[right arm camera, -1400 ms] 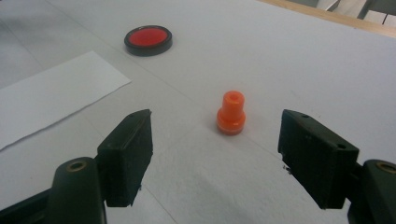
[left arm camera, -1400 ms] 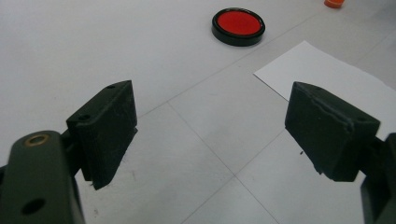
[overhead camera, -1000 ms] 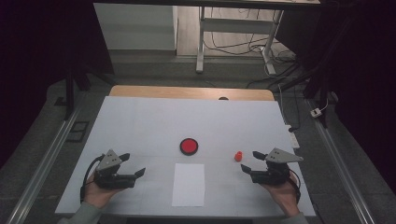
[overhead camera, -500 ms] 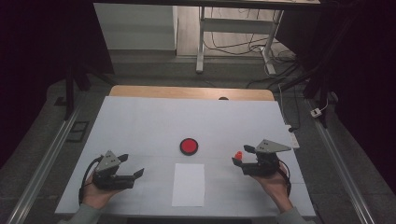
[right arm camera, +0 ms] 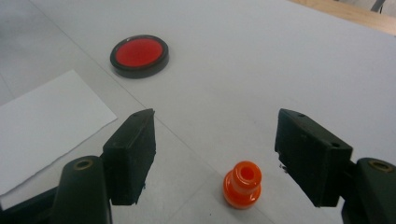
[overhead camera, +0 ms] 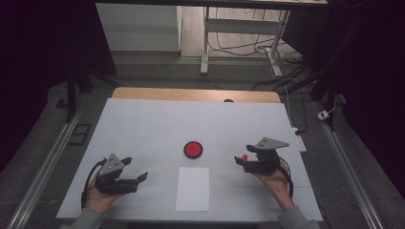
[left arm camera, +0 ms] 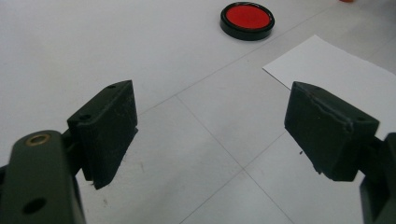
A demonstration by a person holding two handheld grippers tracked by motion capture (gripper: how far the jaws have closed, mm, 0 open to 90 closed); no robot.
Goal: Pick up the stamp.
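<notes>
A small orange stopper-shaped piece (right arm camera: pixel 242 184) stands upright on the white table (overhead camera: pixel 157 124), also visible as a red-orange speck (overhead camera: pixel 244 157) in the high view. My right gripper (right arm camera: pixel 215 125) is open, one jaw on each side of the piece and not touching it; it sits at the right of the table (overhead camera: pixel 242 155). A red disc with a black rim (overhead camera: pixel 193 149) lies mid-table, ahead of both grippers (left arm camera: pixel 247 18) (right arm camera: pixel 139 55). A white paper sheet (overhead camera: pixel 193 188) lies near the front edge. My left gripper (overhead camera: pixel 135 168) is open over bare table (left arm camera: pixel 210 107).
A wooden strip (overhead camera: pixel 196 94) runs along the table's far edge. Metal rails (overhead camera: pixel 45 167) flank the table on both sides. A white power strip (overhead camera: pixel 299 139) lies off the right edge, with a desk frame and cables on the floor beyond.
My right gripper has moved left and forward, so the orange piece now stands between its open jaws. The left gripper has barely moved.
</notes>
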